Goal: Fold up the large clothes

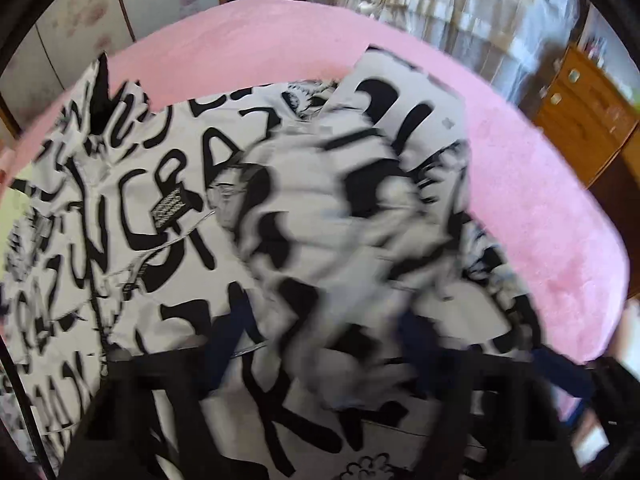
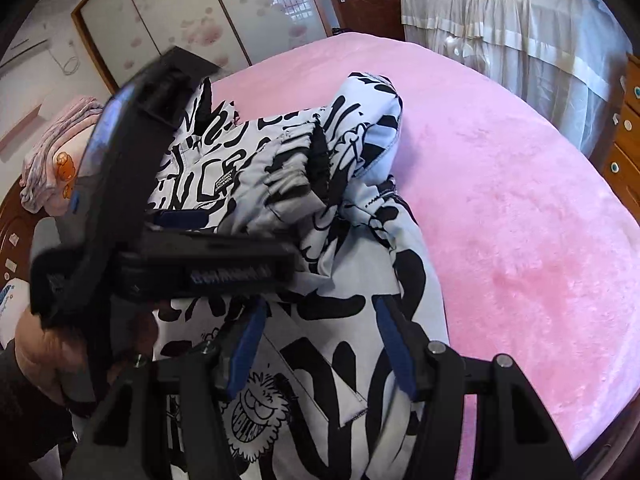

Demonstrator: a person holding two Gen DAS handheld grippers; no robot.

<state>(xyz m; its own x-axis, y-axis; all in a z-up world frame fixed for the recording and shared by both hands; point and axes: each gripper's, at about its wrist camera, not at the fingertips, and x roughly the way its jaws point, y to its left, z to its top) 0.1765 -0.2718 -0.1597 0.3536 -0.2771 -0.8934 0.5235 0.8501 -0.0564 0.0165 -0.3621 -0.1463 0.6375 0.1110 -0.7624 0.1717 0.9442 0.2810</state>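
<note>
A large white jacket (image 1: 160, 184) with black graffiti lettering lies spread on the pink bed (image 1: 540, 208). In the left wrist view a blurred fold of it rises toward the camera and runs between the fingers of my left gripper (image 1: 324, 330), which is shut on it. The right wrist view shows the left gripper (image 2: 256, 232) from the side, clamped on bunched cloth beside the grey cuff (image 2: 284, 176), with the hood (image 2: 368, 120) behind. My right gripper (image 2: 320, 308) has its blue pads (image 2: 248, 344) half apart, tips buried in a thick fold of the jacket (image 2: 320, 360).
Bare pink cover (image 2: 520, 200) stretches to the right. A wooden dresser (image 2: 628, 140) stands at the right edge, curtains (image 2: 500, 20) behind the bed, sliding wardrobe doors (image 2: 160, 20) at the back left. Folded pink clothes (image 2: 60, 148) sit at the left. A hand (image 2: 40, 344) holds the left gripper.
</note>
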